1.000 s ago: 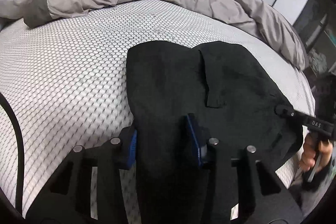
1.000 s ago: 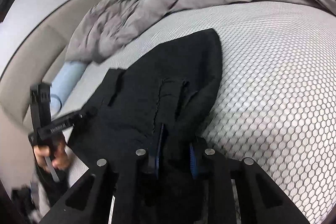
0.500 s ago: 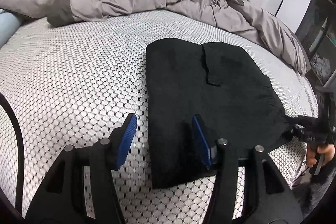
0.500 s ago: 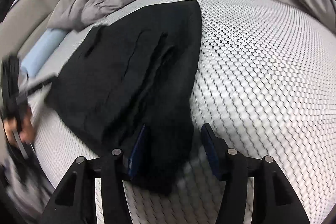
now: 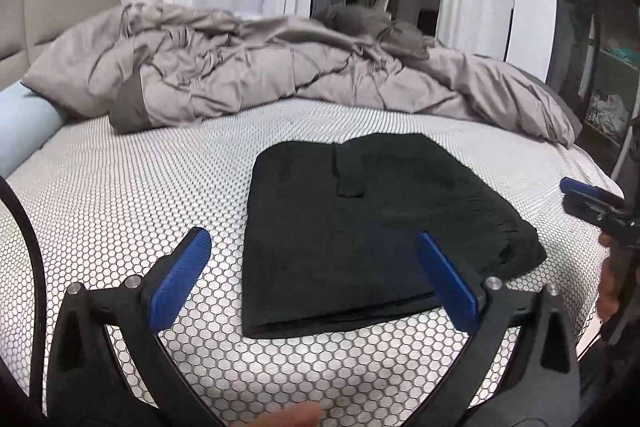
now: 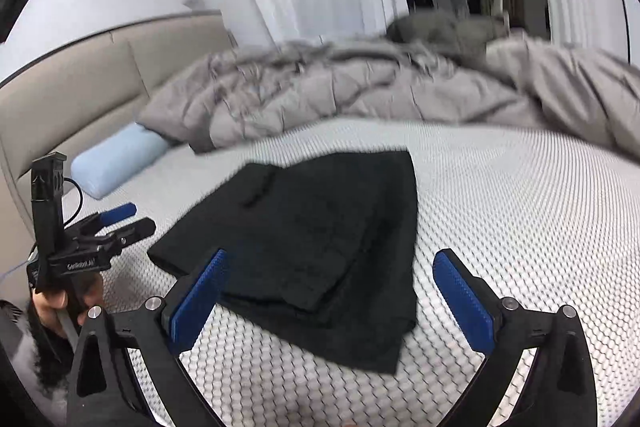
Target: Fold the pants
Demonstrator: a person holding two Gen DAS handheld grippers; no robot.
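- Pants (image 5: 360, 227): black, folded into a flat stack on the bed (image 5: 120, 195), near its front edge.
- Left gripper (image 5: 312, 263): jaws just opened, wide apart, clear of the pants, nothing between the pads.
- Right gripper (image 6: 332, 283): jaws just opened, wide apart, above the pants' near edge, holding nothing.
- Duvet (image 5: 248, 67): grey, crumpled behind the pants.

Motion blurs the grey duvet (image 6: 360, 95); frame edges crop both tool bodies.
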